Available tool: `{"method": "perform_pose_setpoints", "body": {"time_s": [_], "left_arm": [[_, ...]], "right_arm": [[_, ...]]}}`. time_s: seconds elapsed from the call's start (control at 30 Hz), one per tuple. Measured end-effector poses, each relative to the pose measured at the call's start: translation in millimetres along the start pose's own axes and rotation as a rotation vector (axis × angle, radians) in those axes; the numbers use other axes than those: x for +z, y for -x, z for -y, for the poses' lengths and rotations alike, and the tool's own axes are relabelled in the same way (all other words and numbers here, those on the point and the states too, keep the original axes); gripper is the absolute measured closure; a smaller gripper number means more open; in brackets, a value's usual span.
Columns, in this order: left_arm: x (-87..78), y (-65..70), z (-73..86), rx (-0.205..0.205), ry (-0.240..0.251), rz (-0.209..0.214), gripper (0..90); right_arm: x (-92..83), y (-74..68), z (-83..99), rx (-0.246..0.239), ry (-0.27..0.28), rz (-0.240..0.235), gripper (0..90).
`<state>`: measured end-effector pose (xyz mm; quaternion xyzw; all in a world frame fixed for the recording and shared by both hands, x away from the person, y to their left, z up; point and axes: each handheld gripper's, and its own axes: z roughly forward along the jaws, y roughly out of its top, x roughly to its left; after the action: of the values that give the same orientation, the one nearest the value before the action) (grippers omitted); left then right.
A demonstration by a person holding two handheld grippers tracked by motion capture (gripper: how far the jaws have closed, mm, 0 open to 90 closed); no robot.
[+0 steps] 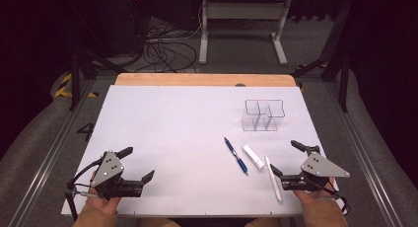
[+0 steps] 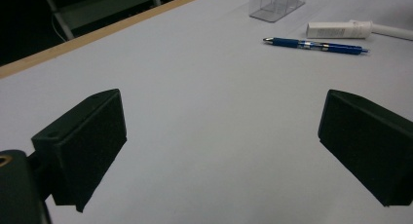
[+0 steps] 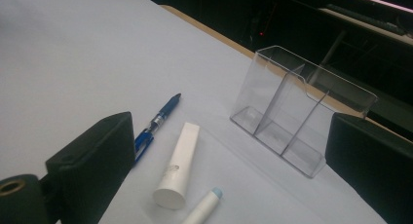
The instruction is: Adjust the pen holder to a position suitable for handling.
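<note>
1. Worktop (image 1: 162, 133): white sheet over a wooden board, the wood edge showing along the far side at 12 o'clock in the high view.
2. Left claw (image 1: 139, 164): near corner of the worktop at about 7 o'clock in the high view, held in a hand that comes in from the bottom edge. Jaws spread wide and released, nothing between them. The left gripper view looks between them at bare white sheet.
3. Right claw (image 1: 285, 158): about 5 o'clock in the high view, held in the other hand. Jaws wide apart and released, no contact with any item.
4. Blue pen (image 1: 236, 156): lying flat near centre-right, its long axis running from 11 to 5 o'clock in the high view. Well apart from the left claw, near the right claw.
5. White tube (image 1: 253, 156): short, lying flat just beside the blue pen on its 3 o'clock side. The right gripper view has its capped end towards the camera.
6. White stick (image 1: 273, 179): long and slim, lying flat just at 9 o'clock of the right claw's nearer jaw; whether they touch, cannot tell. Pale blue tip visible in the right gripper view.
7. Clear organiser (image 1: 263, 116): transparent box with inner dividers, standing upright at about 2 o'clock on the worktop, beyond the three items. Its compartments look empty.
</note>
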<state>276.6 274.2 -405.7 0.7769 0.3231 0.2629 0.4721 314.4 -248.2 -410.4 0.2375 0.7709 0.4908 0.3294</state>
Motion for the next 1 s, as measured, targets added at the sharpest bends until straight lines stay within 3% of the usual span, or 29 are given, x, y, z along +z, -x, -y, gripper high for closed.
{"method": "perform_pose_setpoints", "body": {"time_s": [0.3, 1.0], "left_arm": [[0.1, 1.3, -0.4, 0.009, -0.001, -0.004, 4.5], [0.2, 0.6, -0.3, 0.006, -0.003, -0.004, 4.5]], "right_arm": [[6.0, 11.2, -19.7, -0.001, -0.027, -0.019, 5.7], [9.5, 21.9, -35.4, -0.015, -0.044, -0.022, 7.4]]}}
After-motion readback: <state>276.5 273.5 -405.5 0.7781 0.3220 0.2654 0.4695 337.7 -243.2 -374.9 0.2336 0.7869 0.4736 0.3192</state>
